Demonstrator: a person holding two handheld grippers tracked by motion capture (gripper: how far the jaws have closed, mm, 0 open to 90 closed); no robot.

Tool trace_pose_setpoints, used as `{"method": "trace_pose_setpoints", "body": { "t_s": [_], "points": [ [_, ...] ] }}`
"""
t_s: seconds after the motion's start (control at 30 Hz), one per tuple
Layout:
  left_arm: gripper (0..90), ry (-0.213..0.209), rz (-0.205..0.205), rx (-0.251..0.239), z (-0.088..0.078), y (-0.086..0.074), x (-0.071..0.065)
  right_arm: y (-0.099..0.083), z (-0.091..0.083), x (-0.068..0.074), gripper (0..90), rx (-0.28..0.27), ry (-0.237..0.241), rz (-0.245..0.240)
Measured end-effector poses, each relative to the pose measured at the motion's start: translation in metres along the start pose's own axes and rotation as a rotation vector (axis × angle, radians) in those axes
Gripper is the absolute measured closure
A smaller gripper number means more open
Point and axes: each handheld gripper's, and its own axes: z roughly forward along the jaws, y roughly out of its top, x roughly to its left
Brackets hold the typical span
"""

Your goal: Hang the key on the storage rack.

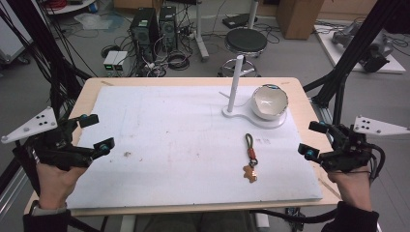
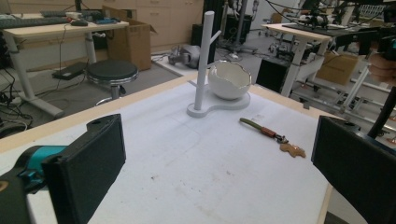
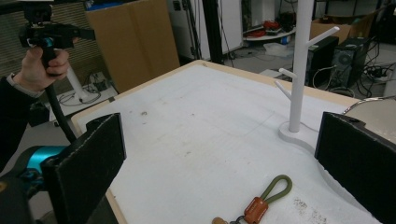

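Olive-green cord keychain with orange clasp and brown charm (image 1: 250, 157) lies just in front of the white peg stand with bowl (image 1: 235, 82), long axis pointing at it; right gripper (image 1: 312, 140) nearer than left gripper (image 1: 96, 132); both 2 sets of jaws wide apart, empty.

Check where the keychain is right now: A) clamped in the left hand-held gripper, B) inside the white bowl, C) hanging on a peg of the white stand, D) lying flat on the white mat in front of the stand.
D: the keychain lies flat on the white mat, nearer the person than the stand and bowl, with both hand-held grippers open and apart from it.
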Motion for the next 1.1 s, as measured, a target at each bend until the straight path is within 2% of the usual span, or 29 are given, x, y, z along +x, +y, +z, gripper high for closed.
{"method": "trace_pose_setpoints", "body": {
  "t_s": [0.33, 0.67, 0.83, 1.1],
  "points": [
    [3.4, 0.003, -0.002, 0.001, 0.001, -0.001, 0.000, -0.001, 0.004, -0.001, 1.0, 0.008, 0.000, 0.000],
    [3.4, 0.020, -0.020, 0.019, 0.003, -0.006, 0.008, 0.003, 0.018, -0.005, 1.0, 0.032, -0.014, -0.005],
    [3.4, 0.026, -0.015, 0.030, 0.006, -0.007, 0.008, 0.003, 0.033, -0.015, 1.0, 0.058, -0.015, 0.006],
    [3.4, 0.026, -0.013, 0.033, 0.007, -0.007, 0.006, 0.010, 0.059, -0.020, 1.0, 0.097, -0.002, 0.004]
  ]
}}
